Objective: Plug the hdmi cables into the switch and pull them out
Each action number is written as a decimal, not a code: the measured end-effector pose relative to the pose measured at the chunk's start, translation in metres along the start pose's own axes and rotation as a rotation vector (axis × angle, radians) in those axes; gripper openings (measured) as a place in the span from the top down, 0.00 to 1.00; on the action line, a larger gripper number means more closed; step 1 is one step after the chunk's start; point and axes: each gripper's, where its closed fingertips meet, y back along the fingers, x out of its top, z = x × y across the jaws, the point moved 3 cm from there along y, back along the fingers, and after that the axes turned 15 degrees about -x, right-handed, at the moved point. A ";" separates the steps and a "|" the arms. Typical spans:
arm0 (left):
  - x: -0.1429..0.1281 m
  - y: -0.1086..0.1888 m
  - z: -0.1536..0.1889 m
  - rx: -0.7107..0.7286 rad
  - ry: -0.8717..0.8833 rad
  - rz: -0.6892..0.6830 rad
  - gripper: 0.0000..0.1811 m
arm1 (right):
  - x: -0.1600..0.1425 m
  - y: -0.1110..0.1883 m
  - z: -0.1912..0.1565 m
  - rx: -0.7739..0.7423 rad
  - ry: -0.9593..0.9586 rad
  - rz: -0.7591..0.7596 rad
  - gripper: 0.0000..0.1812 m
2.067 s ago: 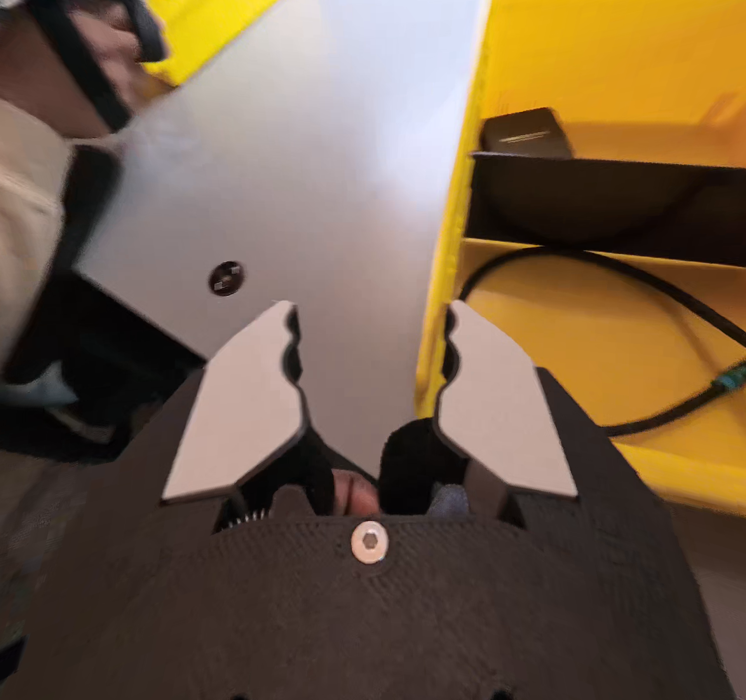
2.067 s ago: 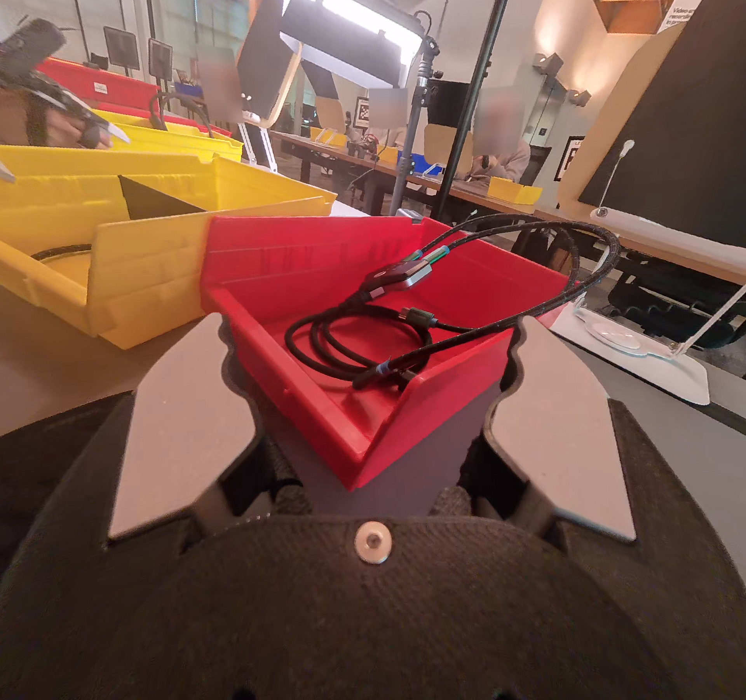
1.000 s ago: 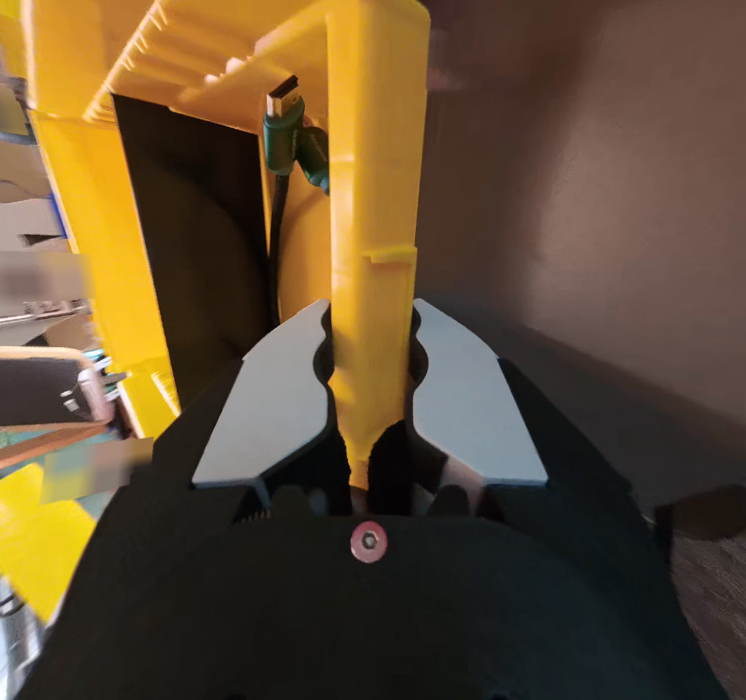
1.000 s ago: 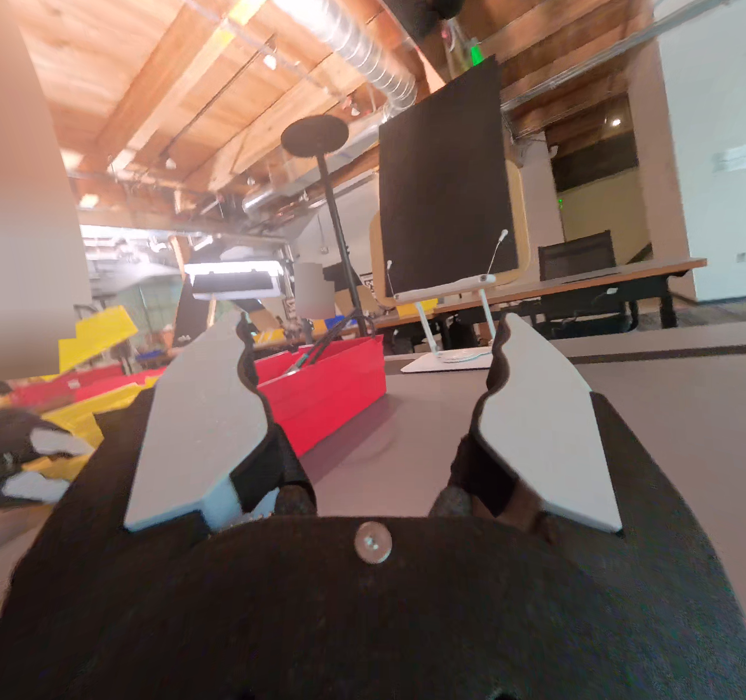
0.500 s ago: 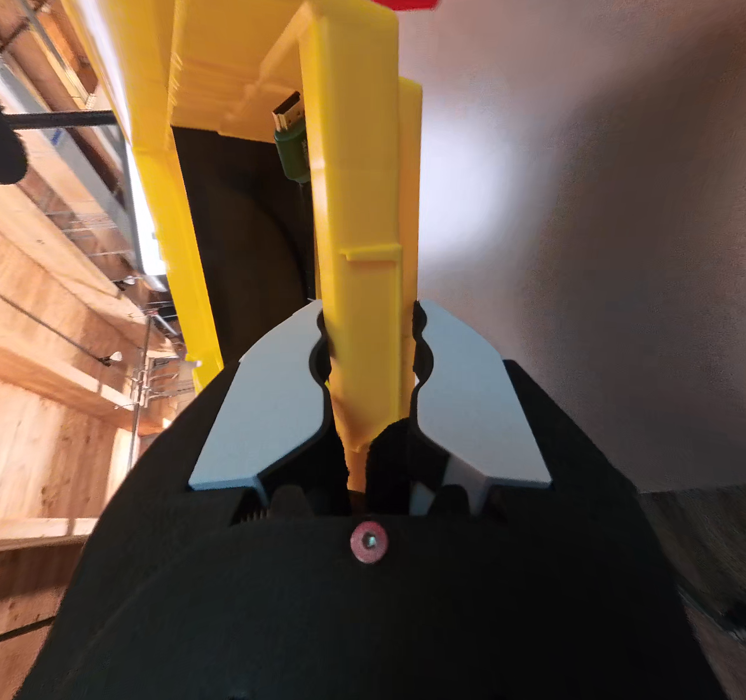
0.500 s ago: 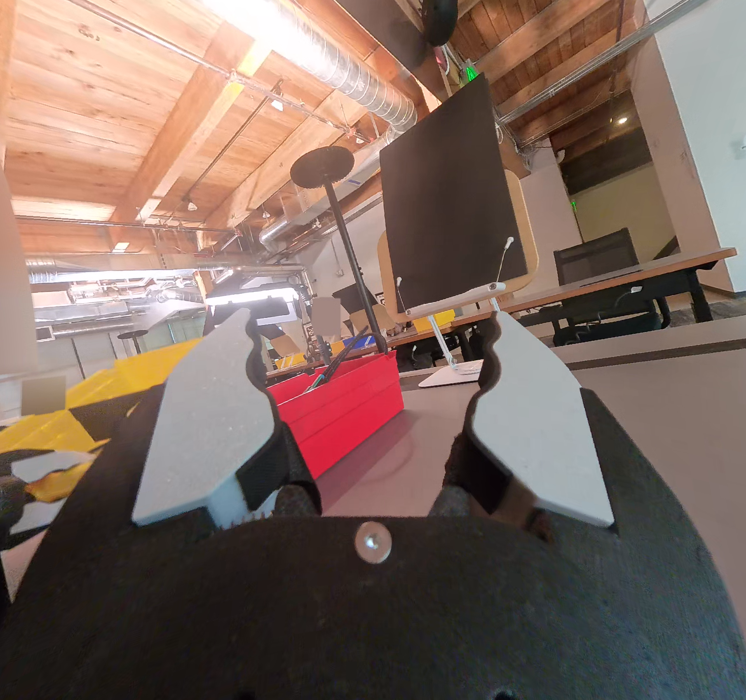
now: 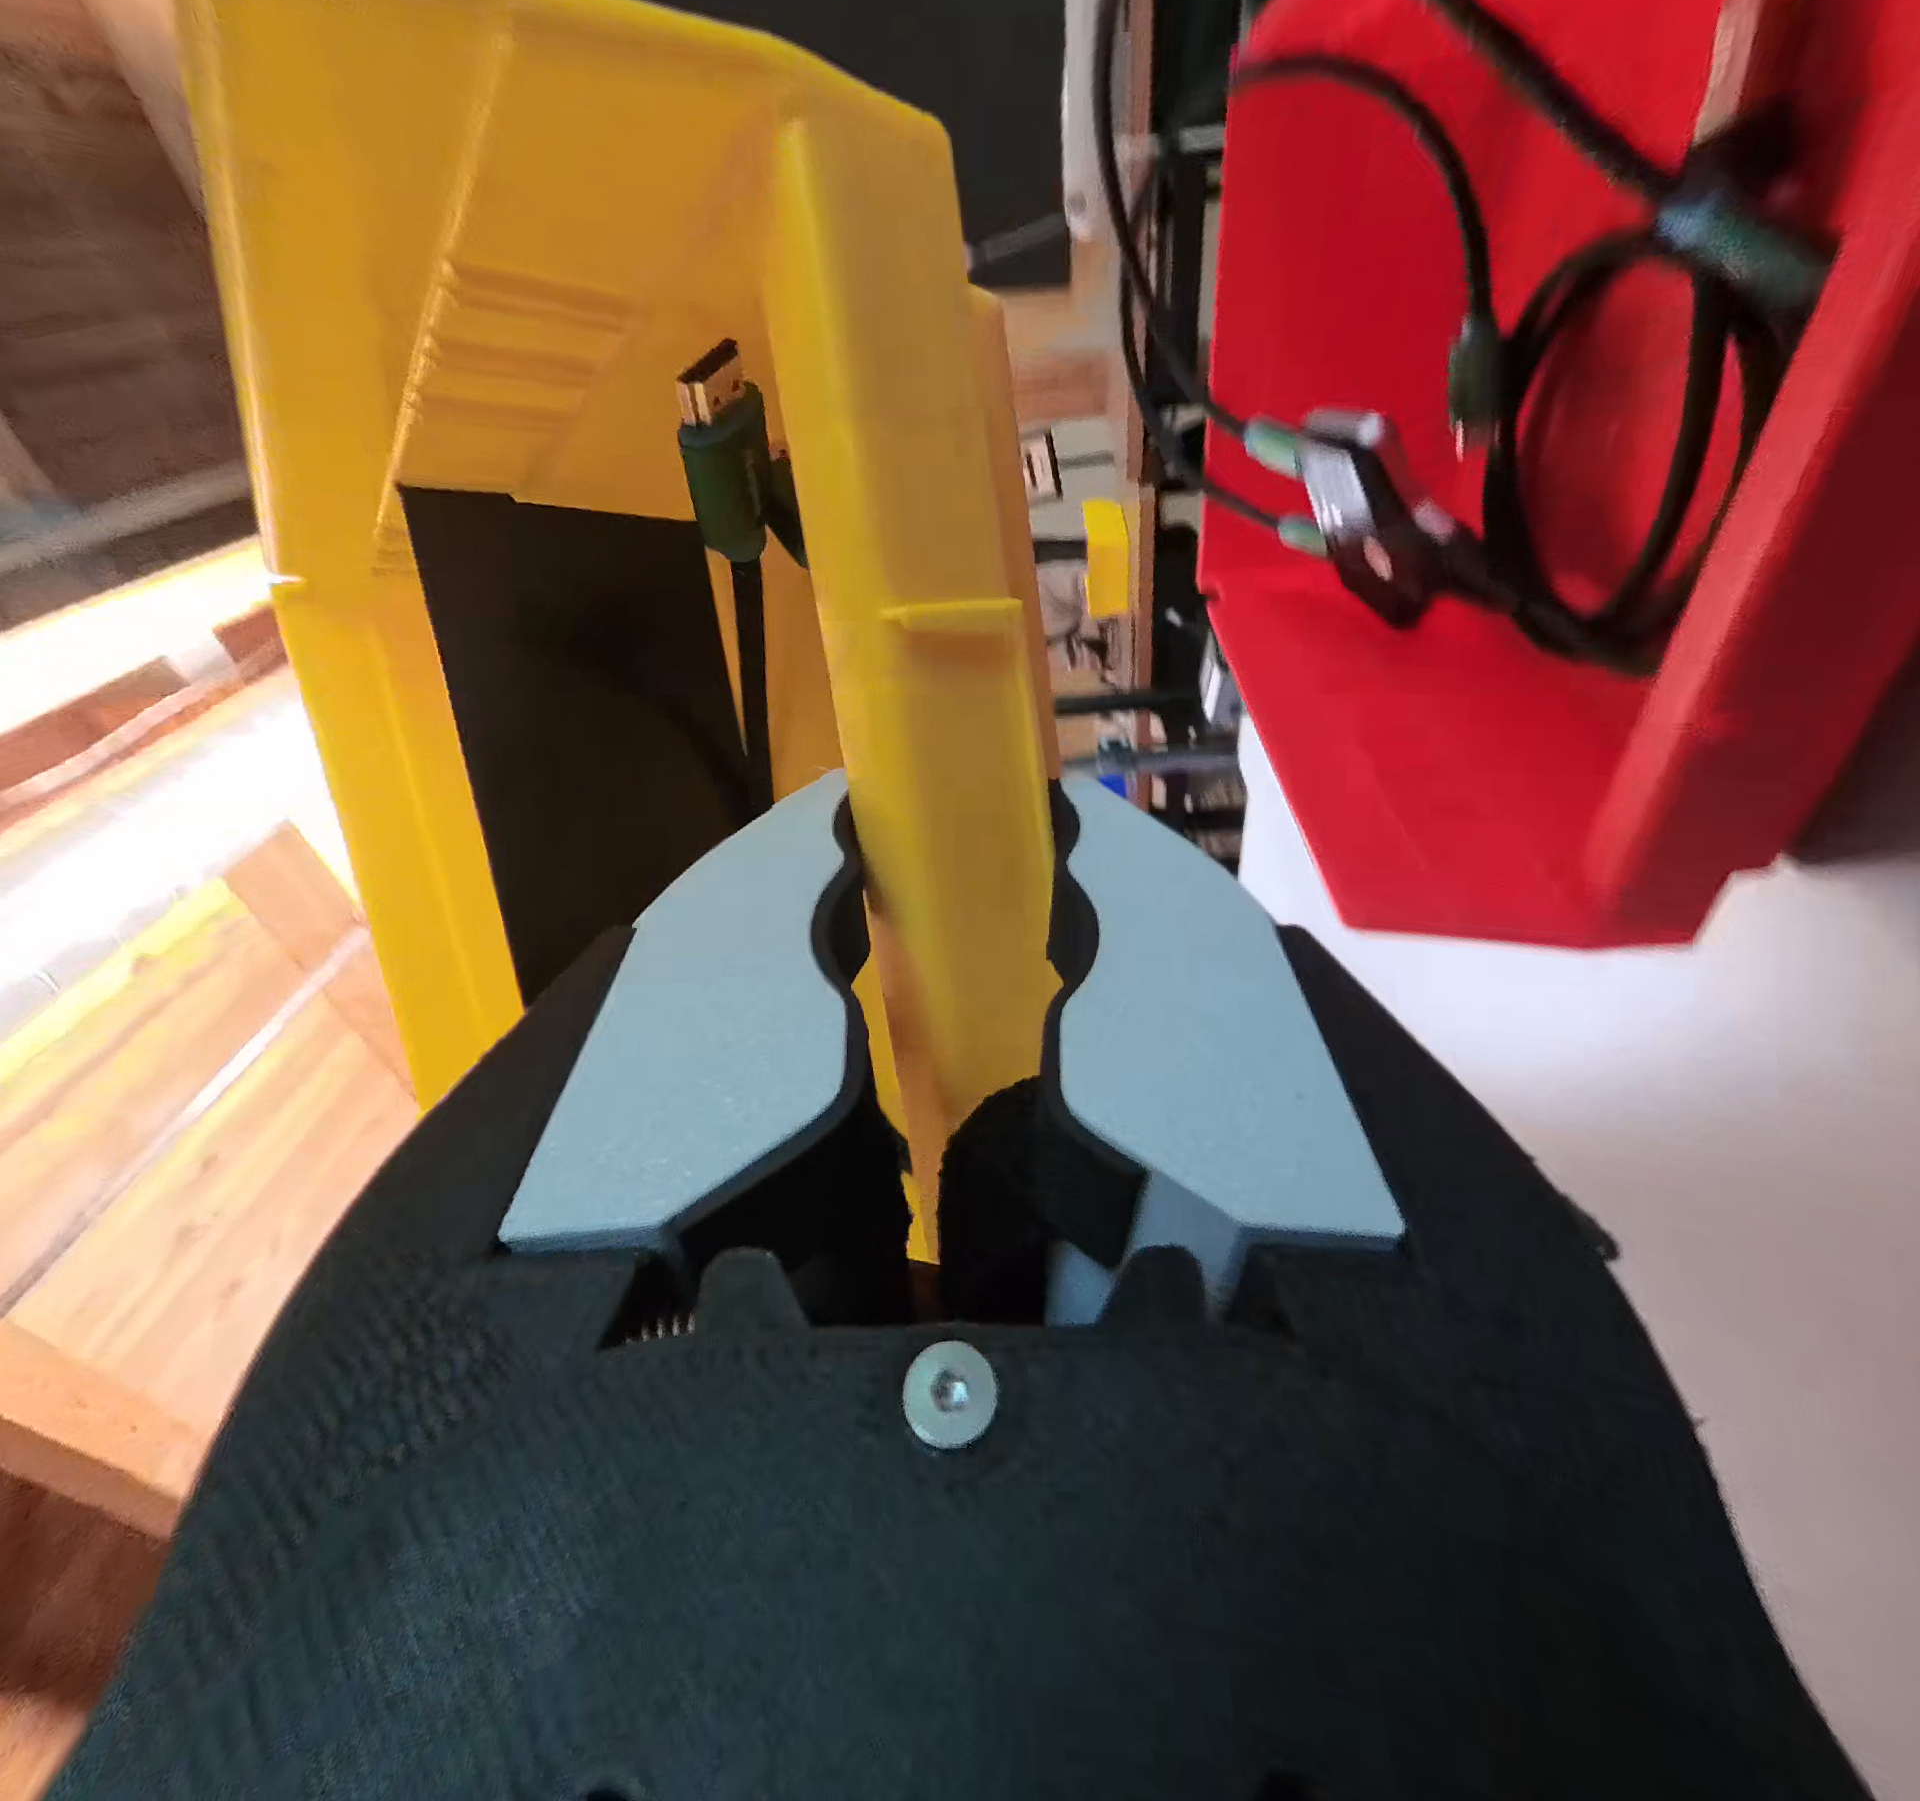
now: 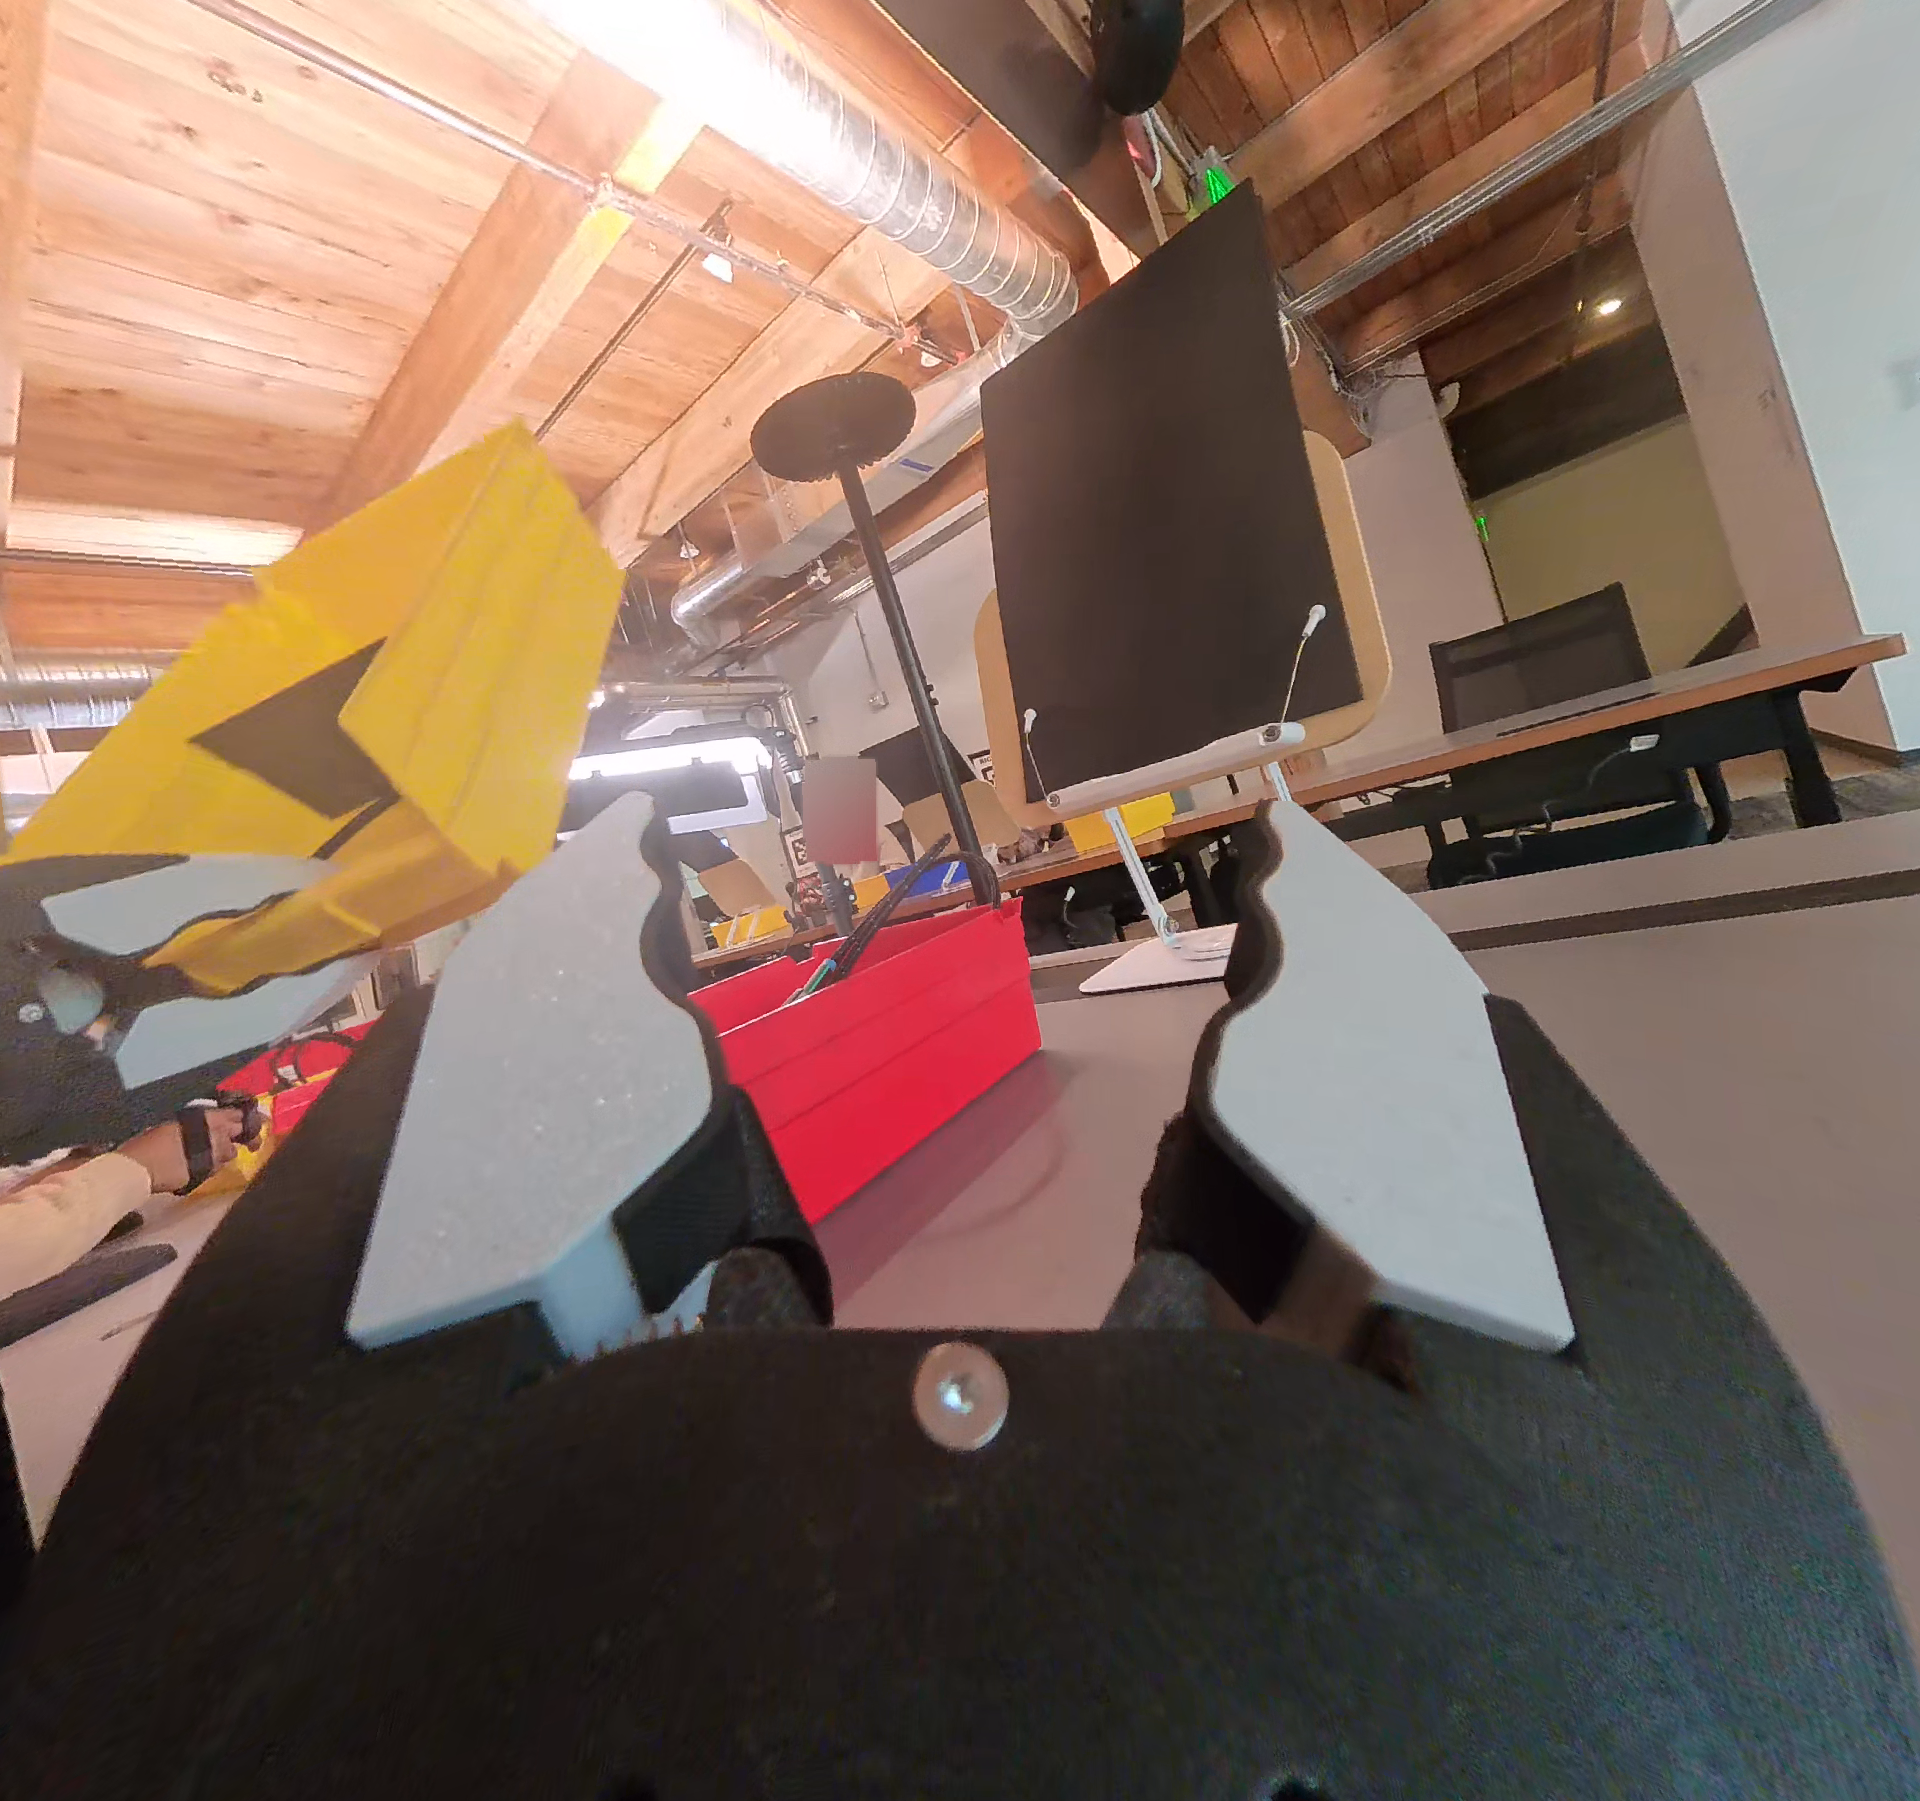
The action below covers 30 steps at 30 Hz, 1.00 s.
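Left wrist view first: my left gripper (image 7: 951, 878) is clamped tight on one side wall of the yellow plastic storage bin (image 7: 582, 224), and the bin is lifted and tipped way over. Inside it there's a black HDMI cable with a dark green plug and gold tip (image 7: 722, 473) lying along that same wall, next to a black divider panel (image 7: 582, 712). Off to my right is the red plastic bin (image 7: 1382, 712), and in it I can see the small dark HDMI switch box (image 7: 1351, 515) with green-ended plugs touching it at one end and a coil of black cables (image 7: 1600, 463) looped right beside it. It's all a bit blurred, so I can't tell if those plugs are fully seated.

Right wrist view: my right gripper (image 8: 956, 920) has its fingers spread wide with nothing between them, sitting low over the grey-brown tabletop (image 8: 1662, 1076). The red bin rests on the table just ahead of it, cables poking up over the rim. The yellow bin hangs up in the air on the left of that view, pinched by the other gripper.
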 end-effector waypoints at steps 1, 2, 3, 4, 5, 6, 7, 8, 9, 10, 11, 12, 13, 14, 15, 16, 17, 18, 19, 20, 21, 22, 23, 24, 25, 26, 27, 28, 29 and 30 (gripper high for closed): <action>0.016 -0.001 -0.005 0.008 -0.024 0.037 0.83 | 0.001 0.000 0.000 0.000 -0.004 0.003 0.43; 0.032 -0.002 -0.010 0.013 -0.044 0.076 0.83 | 0.002 0.001 0.001 -0.001 -0.011 0.009 0.43; 0.048 -0.004 -0.013 0.014 -0.062 0.113 0.83 | 0.003 0.001 0.002 -0.008 -0.019 0.018 0.43; 0.065 -0.005 -0.016 0.010 -0.077 0.151 0.83 | 0.006 0.001 0.005 -0.022 -0.028 0.030 0.43; 0.082 -0.006 -0.017 0.003 -0.090 0.186 0.83 | 0.009 0.002 0.008 -0.043 -0.036 0.050 0.42; 0.098 -0.007 -0.018 -0.005 -0.102 0.220 0.83 | 0.013 0.004 0.012 -0.067 -0.043 0.079 0.42; 0.114 -0.008 -0.018 -0.015 -0.107 0.253 0.83 | 0.018 0.006 0.016 -0.093 -0.050 0.113 0.42; 0.130 -0.009 -0.017 -0.026 -0.108 0.286 0.83 | 0.024 0.008 0.021 -0.121 -0.056 0.149 0.42; 0.146 -0.010 -0.015 -0.037 -0.107 0.319 0.83 | 0.029 0.011 0.025 -0.145 -0.062 0.184 0.42; 0.162 -0.012 -0.014 -0.050 -0.107 0.353 0.83 | 0.034 0.014 0.028 -0.163 -0.070 0.215 0.42; 0.177 -0.014 -0.011 -0.062 -0.107 0.383 0.84 | 0.038 0.017 0.031 -0.176 -0.077 0.242 0.42; 0.192 -0.017 -0.008 -0.074 -0.110 0.408 0.84 | 0.041 0.019 0.033 -0.188 -0.085 0.264 0.42; 0.207 -0.019 -0.005 -0.088 -0.116 0.430 0.84 | 0.044 0.022 0.035 -0.196 -0.093 0.283 0.42; 0.222 -0.022 -0.001 -0.105 -0.122 0.454 0.84 | 0.047 0.024 0.037 -0.204 -0.099 0.302 0.42; 0.237 -0.024 0.004 -0.124 -0.126 0.479 0.84 | 0.050 0.026 0.039 -0.212 -0.102 0.321 0.42; 0.251 -0.026 0.010 -0.149 -0.124 0.502 0.84 | 0.052 0.028 0.040 -0.219 -0.101 0.338 0.43; 0.264 -0.028 0.017 -0.180 -0.119 0.525 0.84 | 0.055 0.031 0.041 -0.224 -0.098 0.356 0.44; 0.277 -0.030 0.025 -0.215 -0.112 0.547 0.84 | 0.057 0.033 0.042 -0.230 -0.094 0.371 0.44; 0.288 -0.031 0.032 -0.252 -0.104 0.565 0.84 | 0.059 0.034 0.043 -0.236 -0.088 0.386 0.44; 0.297 -0.033 0.040 -0.287 -0.098 0.580 0.84 | 0.060 0.036 0.043 -0.242 -0.085 0.398 0.44; 0.305 -0.035 0.048 -0.318 -0.095 0.588 0.84 | 0.062 0.038 0.044 -0.247 -0.084 0.409 0.44; 0.312 -0.037 0.055 -0.345 -0.094 0.591 0.84 | 0.063 0.039 0.045 -0.251 -0.085 0.416 0.44; 0.316 -0.039 0.062 -0.368 -0.096 0.592 0.84 | 0.063 0.039 0.046 -0.252 -0.091 0.420 0.45; 0.320 -0.040 0.068 -0.388 -0.099 0.591 0.84 | 0.064 0.040 0.047 -0.252 -0.099 0.420 0.45; 0.321 -0.041 0.073 -0.405 -0.099 0.592 0.84 | 0.064 0.040 0.048 -0.252 -0.106 0.420 0.46; 0.322 -0.042 0.077 -0.419 -0.097 0.593 0.84 | 0.064 0.040 0.048 -0.252 -0.112 0.420 0.46; 0.321 -0.043 0.079 -0.428 -0.093 0.593 0.84 | 0.064 0.040 0.049 -0.255 -0.116 0.421 0.47; 0.320 -0.043 0.080 -0.430 -0.091 0.589 0.84 | 0.064 0.040 0.050 -0.255 -0.120 0.421 0.47; 0.317 -0.044 0.080 -0.426 -0.090 0.584 0.84 | 0.064 0.040 0.050 -0.255 -0.124 0.419 0.47; 0.314 -0.044 0.079 -0.416 -0.086 0.576 0.84 | 0.063 0.040 0.050 -0.254 -0.128 0.417 0.47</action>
